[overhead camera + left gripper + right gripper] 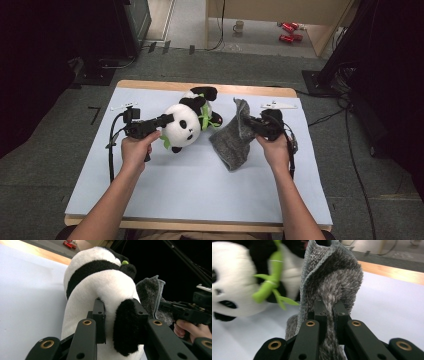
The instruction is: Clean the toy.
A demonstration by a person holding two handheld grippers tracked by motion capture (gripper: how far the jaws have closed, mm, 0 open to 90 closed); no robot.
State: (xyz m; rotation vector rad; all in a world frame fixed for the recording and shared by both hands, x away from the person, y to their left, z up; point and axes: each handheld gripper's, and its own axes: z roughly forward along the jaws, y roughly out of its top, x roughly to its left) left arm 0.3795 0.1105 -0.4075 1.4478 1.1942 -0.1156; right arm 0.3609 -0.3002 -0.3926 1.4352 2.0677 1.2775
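Note:
A black-and-white panda plush (186, 125) with a green bamboo sprig (272, 277) lies on the pale blue table cover (200, 185) at the back middle. My left gripper (166, 120) comes at it from the left and is shut on its head, with a black ear (126, 325) squeezed between the jaws. To the panda's right a grey fuzzy cloth (232, 137) is lifted at one edge. My right gripper (251, 121) is shut on a fold of that cloth (332, 277), which stands up in front of its jaws. The cloth's lower end rests on the table.
Two small white pieces lie near the back edge, one at the left (124, 106) and one at the right (278, 105). The wooden table edge (165, 85) runs behind them. Red cans (289, 31) and a mug (239, 26) sit on the floor beyond. Dark equipment flanks the table.

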